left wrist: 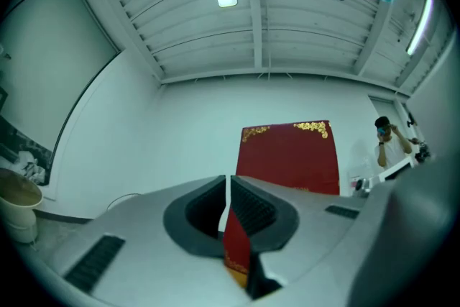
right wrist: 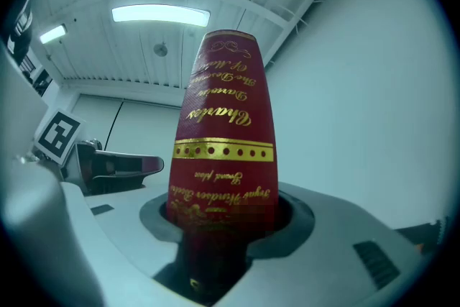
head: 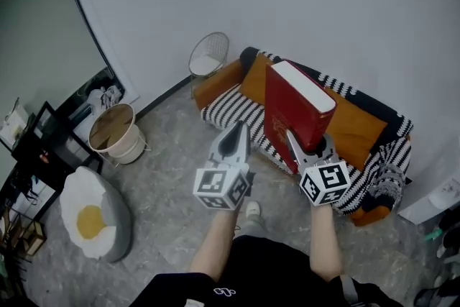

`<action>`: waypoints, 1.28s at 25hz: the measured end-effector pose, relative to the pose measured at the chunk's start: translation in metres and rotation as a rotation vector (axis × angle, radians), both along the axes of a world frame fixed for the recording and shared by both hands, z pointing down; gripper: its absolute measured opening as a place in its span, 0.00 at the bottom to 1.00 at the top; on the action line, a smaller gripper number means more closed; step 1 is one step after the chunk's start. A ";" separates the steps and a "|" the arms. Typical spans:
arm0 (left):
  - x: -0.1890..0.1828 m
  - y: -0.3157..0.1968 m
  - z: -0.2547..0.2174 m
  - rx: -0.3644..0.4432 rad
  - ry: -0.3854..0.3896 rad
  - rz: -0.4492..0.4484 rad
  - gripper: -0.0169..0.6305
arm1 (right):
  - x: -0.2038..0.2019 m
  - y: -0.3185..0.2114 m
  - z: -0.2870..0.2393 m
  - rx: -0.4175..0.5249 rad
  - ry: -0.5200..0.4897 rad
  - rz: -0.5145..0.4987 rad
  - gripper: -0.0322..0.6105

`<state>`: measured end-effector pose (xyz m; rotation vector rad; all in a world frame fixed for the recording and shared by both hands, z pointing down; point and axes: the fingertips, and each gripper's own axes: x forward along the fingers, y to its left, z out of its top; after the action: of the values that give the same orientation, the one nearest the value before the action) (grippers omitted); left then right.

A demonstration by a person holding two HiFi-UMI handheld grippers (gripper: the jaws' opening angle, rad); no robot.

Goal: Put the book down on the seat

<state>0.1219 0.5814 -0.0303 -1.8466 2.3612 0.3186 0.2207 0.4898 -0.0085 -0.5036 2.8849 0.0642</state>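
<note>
A thick red book with gold lettering stands upright in the air above the sofa. My right gripper is shut on its lower end, the jaws pressing both covers. In the right gripper view the book's spine rises straight out of the jaws. My left gripper hovers just left of the book with its jaws together and nothing held. From the left gripper view the book's cover shows beyond the jaw tips. The sofa seat is orange, partly covered by a black-and-white striped blanket.
A wire side table stands left of the sofa by the wall. A round basket with a wooden lid, an egg-shaped cushion and a black shelf sit at the left. A person stands far off.
</note>
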 end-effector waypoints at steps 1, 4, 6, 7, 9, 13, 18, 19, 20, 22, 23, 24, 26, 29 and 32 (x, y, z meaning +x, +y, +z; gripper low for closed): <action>-0.011 -0.003 0.003 -0.006 0.011 -0.012 0.07 | -0.010 -0.004 0.003 -0.014 0.007 -0.008 0.38; -0.045 -0.004 0.015 -0.023 0.045 -0.060 0.07 | -0.039 -0.015 0.022 -0.069 0.044 -0.021 0.38; -0.068 -0.014 0.024 -0.040 0.063 -0.075 0.07 | -0.057 -0.028 0.033 -0.100 0.064 -0.024 0.38; -0.078 -0.021 0.029 -0.051 0.073 -0.079 0.07 | -0.066 -0.035 0.038 -0.113 0.072 -0.025 0.38; -0.098 -0.036 0.040 -0.081 0.093 -0.082 0.07 | -0.084 -0.049 0.049 -0.140 0.091 -0.028 0.38; -0.134 -0.063 0.063 -0.147 0.130 -0.085 0.07 | -0.122 -0.075 0.072 -0.206 0.122 -0.034 0.38; -0.187 -0.074 0.084 -0.198 0.143 -0.139 0.07 | -0.171 -0.104 0.088 -0.211 0.141 -0.015 0.38; -0.195 -0.075 0.092 -0.215 0.146 -0.156 0.07 | -0.178 -0.110 0.092 -0.209 0.152 -0.009 0.38; -0.203 -0.076 0.101 -0.235 0.154 -0.167 0.07 | -0.183 -0.116 0.097 -0.210 0.161 -0.003 0.38; -0.216 -0.082 0.120 -0.270 0.178 -0.175 0.07 | -0.192 -0.125 0.107 -0.221 0.176 0.005 0.37; -0.222 -0.086 0.127 -0.281 0.187 -0.172 0.07 | -0.197 -0.130 0.111 -0.228 0.182 0.009 0.38; -0.227 -0.090 0.133 -0.289 0.191 -0.165 0.07 | -0.203 -0.134 0.116 -0.235 0.188 0.013 0.38; -0.239 -0.099 0.145 -0.304 0.201 -0.153 0.07 | -0.214 -0.140 0.127 -0.249 0.207 0.017 0.38; -0.262 -0.111 0.163 -0.323 0.249 -0.139 0.07 | -0.238 -0.146 0.141 -0.265 0.254 0.011 0.38; -0.279 -0.131 0.170 -0.324 0.288 -0.114 0.07 | -0.259 -0.158 0.142 -0.267 0.284 0.002 0.37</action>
<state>-0.1574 0.4501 0.1399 -1.8942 2.8472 0.2109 -0.0384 0.3322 0.1337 -0.5855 3.1905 -0.2743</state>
